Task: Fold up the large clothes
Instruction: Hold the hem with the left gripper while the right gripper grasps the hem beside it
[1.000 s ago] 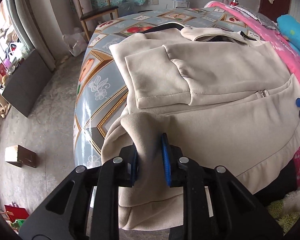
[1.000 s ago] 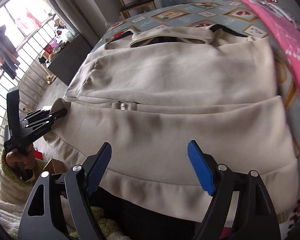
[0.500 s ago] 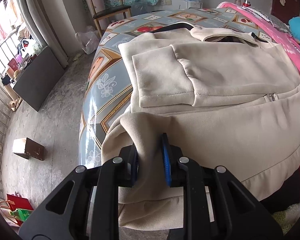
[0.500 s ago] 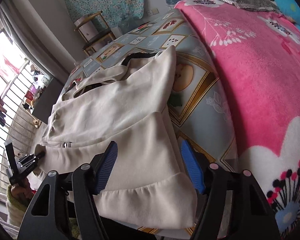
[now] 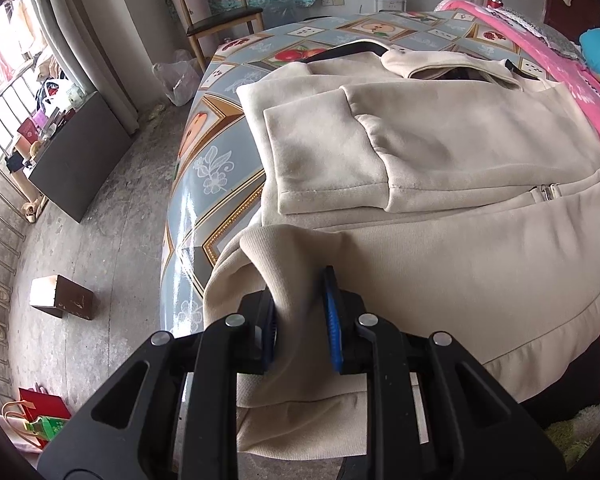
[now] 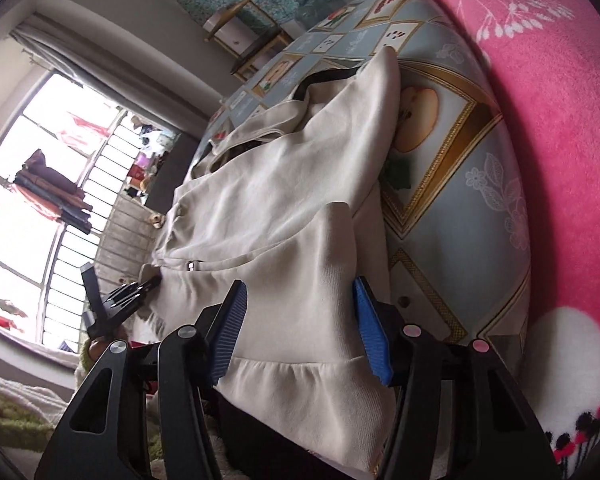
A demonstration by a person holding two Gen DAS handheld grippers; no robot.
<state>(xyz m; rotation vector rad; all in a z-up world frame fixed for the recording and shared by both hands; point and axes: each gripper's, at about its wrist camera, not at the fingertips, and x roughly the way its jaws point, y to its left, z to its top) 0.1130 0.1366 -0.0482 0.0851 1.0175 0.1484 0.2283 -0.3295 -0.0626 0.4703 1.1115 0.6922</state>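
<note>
A large beige zip jacket (image 5: 440,168) lies spread on the patterned blue-grey table cover (image 5: 208,168), one sleeve folded across its chest. My left gripper (image 5: 300,320) is shut on a bunched fold of the jacket's near left hem corner. In the right wrist view the jacket (image 6: 284,208) runs up the middle, and my right gripper (image 6: 300,332) is open, its blue pads (image 6: 370,336) straddling the near right hem corner just above the cloth. The left gripper (image 6: 140,286) shows there at the far hem corner.
A pink floral blanket (image 6: 540,100) lies right of the jacket. A wooden chair (image 5: 216,20) stands beyond the table. A dark cabinet (image 5: 80,152), a brown box (image 5: 60,296) and a red bag (image 5: 36,408) are on the concrete floor at left.
My right gripper has swung right along the hem to the jacket's right corner and tilted, still open. My left gripper keeps its hold on the left corner, shifted only slightly.
</note>
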